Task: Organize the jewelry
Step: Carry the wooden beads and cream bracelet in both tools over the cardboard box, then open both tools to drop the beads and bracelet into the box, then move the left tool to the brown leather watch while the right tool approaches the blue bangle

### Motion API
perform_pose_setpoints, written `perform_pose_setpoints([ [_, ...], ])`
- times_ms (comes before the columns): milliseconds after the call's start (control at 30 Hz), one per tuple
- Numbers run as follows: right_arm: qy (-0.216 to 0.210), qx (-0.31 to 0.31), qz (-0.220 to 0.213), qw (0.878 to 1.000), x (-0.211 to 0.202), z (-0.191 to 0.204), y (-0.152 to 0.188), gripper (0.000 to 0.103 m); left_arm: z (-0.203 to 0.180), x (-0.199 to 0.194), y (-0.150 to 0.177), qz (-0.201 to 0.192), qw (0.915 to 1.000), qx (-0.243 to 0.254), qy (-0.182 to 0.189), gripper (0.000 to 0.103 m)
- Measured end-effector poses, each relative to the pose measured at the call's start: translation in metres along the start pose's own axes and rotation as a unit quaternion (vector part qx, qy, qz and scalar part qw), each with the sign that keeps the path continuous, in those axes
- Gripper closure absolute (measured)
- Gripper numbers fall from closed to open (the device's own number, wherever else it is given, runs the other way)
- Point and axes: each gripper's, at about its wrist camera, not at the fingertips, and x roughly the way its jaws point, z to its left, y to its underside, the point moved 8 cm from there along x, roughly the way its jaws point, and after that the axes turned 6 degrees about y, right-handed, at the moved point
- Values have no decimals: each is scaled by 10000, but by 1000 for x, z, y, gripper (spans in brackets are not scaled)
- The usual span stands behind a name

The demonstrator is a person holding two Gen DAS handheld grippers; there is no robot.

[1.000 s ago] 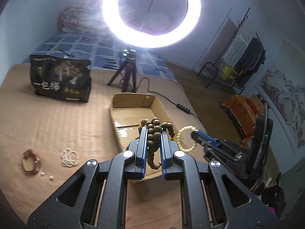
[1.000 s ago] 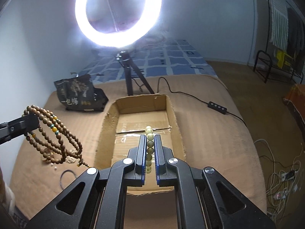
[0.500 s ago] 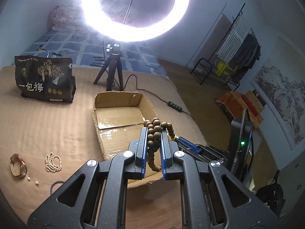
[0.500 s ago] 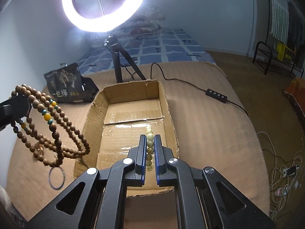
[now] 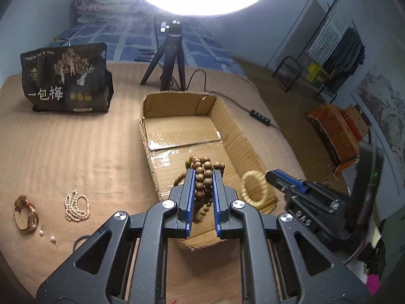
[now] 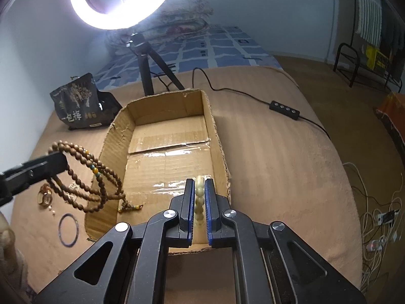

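My left gripper is shut on a long brown wooden bead necklace, which hangs over the near left part of the open cardboard box. The necklace also shows in the right wrist view, dangling from the left gripper over the box's left wall. My right gripper is shut on a cream bead bracelet over the near end of the box. The bracelet also shows in the left wrist view, blurred.
On the tan bedcover to the left lie a pearl bracelet, a gold watch, loose pearls and a thin dark ring. A black bag, a ring-light tripod and a cable with switch stand behind the box.
Both grippers have moved forward and lower toward the box with their beads. The cream bracelet swings at the right gripper's tip.
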Motion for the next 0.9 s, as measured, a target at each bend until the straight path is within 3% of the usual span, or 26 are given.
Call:
perform_pose_setpoints([
  [67, 6, 71, -10, 10000, -1, -3, 0, 82, 3, 1, 1, 14, 10000, 7, -39, 74],
  [133, 12, 116, -92, 9999, -4, -5, -2, 62, 4, 0, 1, -16, 9999, 41, -95, 71],
  [433, 10, 133, -208, 9997, -17, -4, -1, 62, 10, -16, 2, -89, 9993, 139, -332, 71],
  [700, 13, 88, -421, 9991, -47, 5, 2, 62, 24, -58, 3, -316, 9970, 259, -663, 71],
  [767, 8, 54, -483, 9988, -56, 8, 3, 60, 30, -73, 3, -386, 9959, 295, -768, 62],
  [900, -56, -76, -669, 9977, -80, 22, 6, 42, 44, -107, 0, -644, 9918, 412, -1026, 43],
])
